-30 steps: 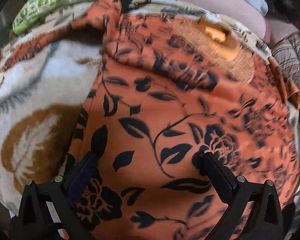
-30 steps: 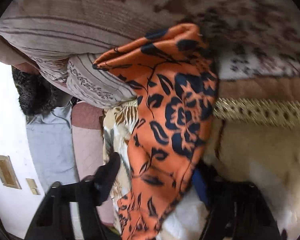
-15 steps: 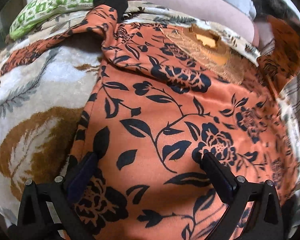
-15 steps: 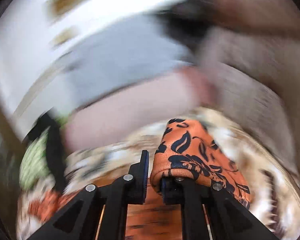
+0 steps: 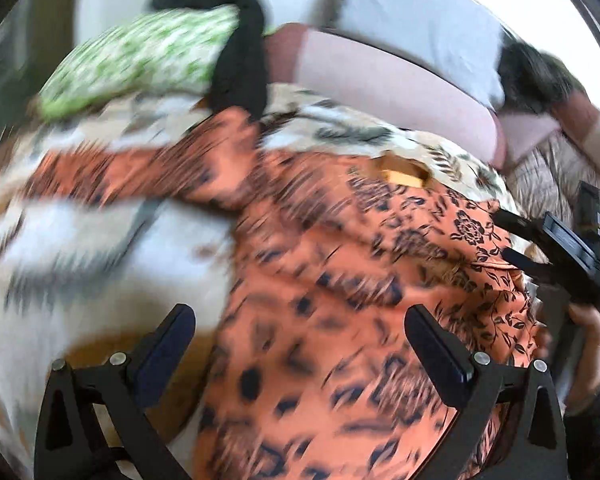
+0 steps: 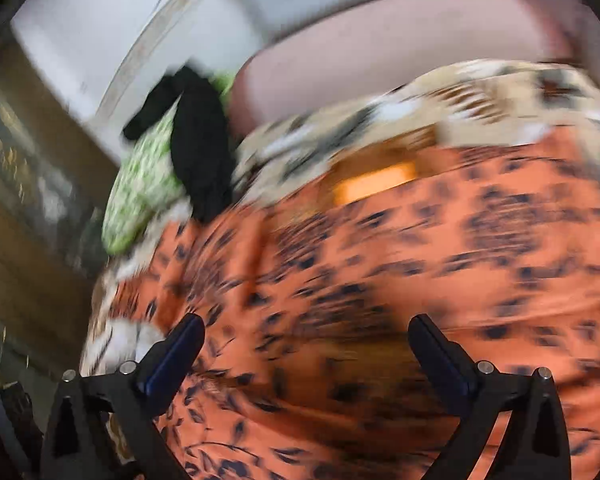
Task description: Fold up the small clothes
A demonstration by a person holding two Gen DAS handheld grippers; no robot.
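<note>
orange floral garment (image 5: 340, 320) with dark blue leaves and flowers is spread flat over a patterned blanket (image 5: 100, 248) on the bed, and both views are pretty blurry. left gripper (image 5: 300, 344) hangs above it with its 2 fingers wide apart, nothing between them. right gripper (image 6: 306, 354) is opening, its jaws spread wide over the same cloth, no fabric pinched. in the left view the right gripper also shows at the garment's right edge, with a hand (image 5: 588, 344) below it. green and white pillow (image 5: 140, 64) sits at the far side with a black cloth (image 5: 240, 76) draped over it.
</note>
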